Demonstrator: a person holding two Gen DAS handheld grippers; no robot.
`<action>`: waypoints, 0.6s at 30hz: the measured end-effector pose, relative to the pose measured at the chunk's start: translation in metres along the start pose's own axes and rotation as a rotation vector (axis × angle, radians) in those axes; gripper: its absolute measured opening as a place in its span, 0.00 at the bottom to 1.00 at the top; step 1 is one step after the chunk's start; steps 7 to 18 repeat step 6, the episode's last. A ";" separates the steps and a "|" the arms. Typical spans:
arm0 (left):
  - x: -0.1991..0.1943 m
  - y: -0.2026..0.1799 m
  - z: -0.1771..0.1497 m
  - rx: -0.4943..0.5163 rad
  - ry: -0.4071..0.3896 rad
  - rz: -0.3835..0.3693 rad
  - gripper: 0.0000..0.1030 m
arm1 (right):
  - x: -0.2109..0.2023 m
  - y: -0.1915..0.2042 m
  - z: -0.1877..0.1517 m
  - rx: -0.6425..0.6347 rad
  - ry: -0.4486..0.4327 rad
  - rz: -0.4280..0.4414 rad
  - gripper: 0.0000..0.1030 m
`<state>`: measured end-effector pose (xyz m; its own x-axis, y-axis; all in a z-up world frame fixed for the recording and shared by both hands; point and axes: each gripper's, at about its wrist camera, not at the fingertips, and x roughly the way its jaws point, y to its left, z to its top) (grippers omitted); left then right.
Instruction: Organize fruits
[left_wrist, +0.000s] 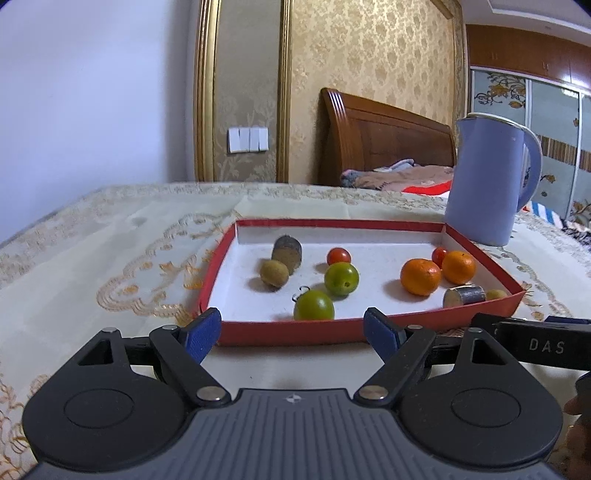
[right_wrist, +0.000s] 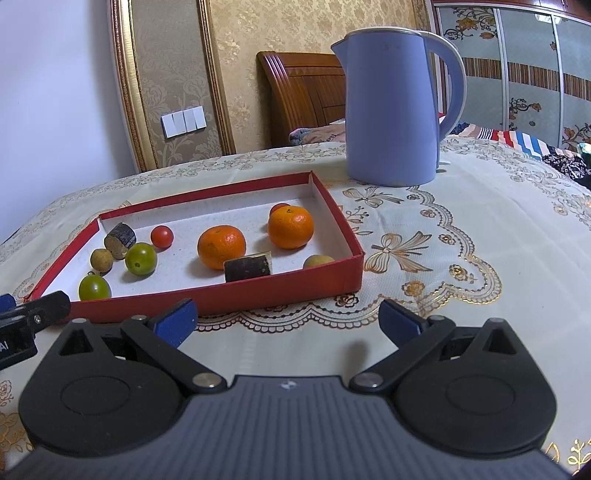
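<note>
Left wrist view looks straight over the near edge of a shallow red tray (left_wrist: 280, 334) on the tabletop (left_wrist: 110, 258), with the left tool (left_wrist: 291, 328) spread wide and holding nothing, its blue pads just short of the tray wall. Inside lie two green fruits (left_wrist: 314, 305), two oranges (left_wrist: 420, 277) side by side, small red tomatoes (left_wrist: 338, 256), a brownish round fruit (left_wrist: 274, 273) and two short dark cylinders (left_wrist: 287, 254). At its right margin this view catches part of the other black handle.

Right wrist view shows the tray from its right near corner, so the bare embroidered cloth (right_wrist: 443, 240) beyond the tray's right wall appears, with bow patterns in gold. The right tool (right_wrist: 288, 325) is also spread wide and empty, over the cloth near the tabletop's front edge. A lavender kettle (right_wrist: 391, 107) stands behind the tray's far right corner. Behind are patterned gold wallpaper, white wall switches (right_wrist: 183, 121), a wooden headboard (right_wrist: 303, 92) and a wardrobe with floral doors (right_wrist: 517, 55).
</note>
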<state>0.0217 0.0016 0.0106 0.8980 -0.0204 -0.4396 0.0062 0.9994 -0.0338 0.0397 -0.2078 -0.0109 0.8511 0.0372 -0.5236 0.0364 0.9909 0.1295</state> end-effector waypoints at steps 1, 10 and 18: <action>0.001 0.002 0.000 -0.007 0.005 0.002 0.82 | 0.000 0.001 0.000 0.001 0.001 0.000 1.00; 0.000 0.006 -0.001 -0.019 0.006 0.027 0.82 | 0.000 0.000 0.000 0.003 0.000 0.001 1.00; 0.000 0.006 -0.001 -0.019 0.006 0.027 0.82 | 0.000 0.000 0.000 0.003 0.000 0.001 1.00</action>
